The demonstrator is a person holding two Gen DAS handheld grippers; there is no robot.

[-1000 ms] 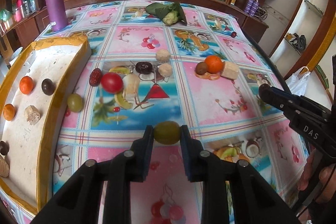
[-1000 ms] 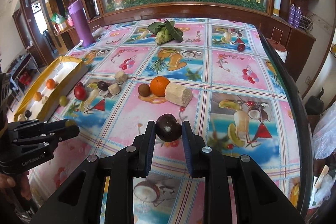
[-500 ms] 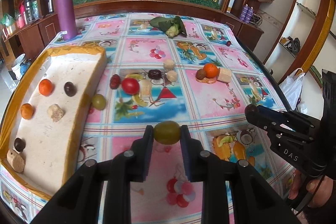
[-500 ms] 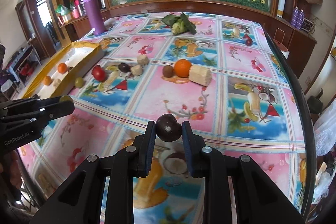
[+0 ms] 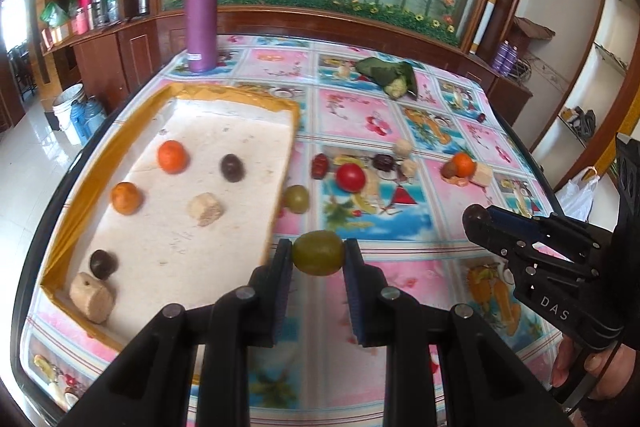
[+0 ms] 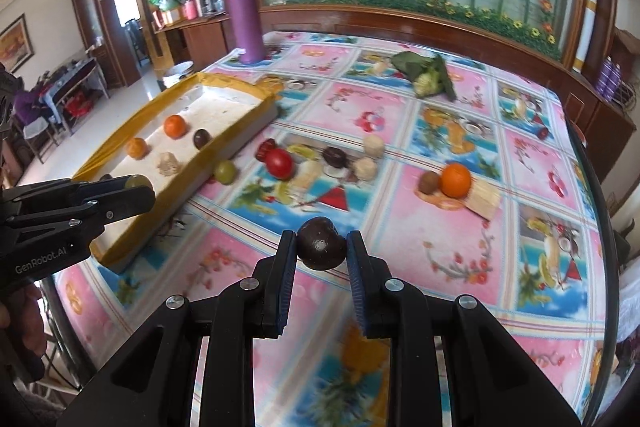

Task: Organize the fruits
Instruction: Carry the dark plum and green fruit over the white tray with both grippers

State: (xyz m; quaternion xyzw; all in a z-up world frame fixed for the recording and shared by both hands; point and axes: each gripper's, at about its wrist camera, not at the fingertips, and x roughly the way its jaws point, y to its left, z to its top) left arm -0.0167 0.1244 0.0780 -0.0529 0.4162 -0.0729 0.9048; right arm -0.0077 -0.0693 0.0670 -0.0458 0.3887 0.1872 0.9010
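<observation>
My left gripper is shut on a green grape-like fruit and holds it above the table, just right of the near end of the yellow-rimmed white tray. The tray holds two oranges, dark fruits and tan pieces. My right gripper is shut on a dark brown fruit above the tablecloth. It also shows in the left wrist view. Loose on the cloth lie a red tomato, a green fruit, a date and an orange.
A purple flask stands at the far left of the table. A leaf-wrapped bundle lies at the back. The table's edge runs close on the left and near side. A wooden cabinet with glass lines the far side.
Both grippers have pulled back and swung left with their fruits still held. The tray now lies closer to the left gripper, and the right gripper has come nearer on the right.
</observation>
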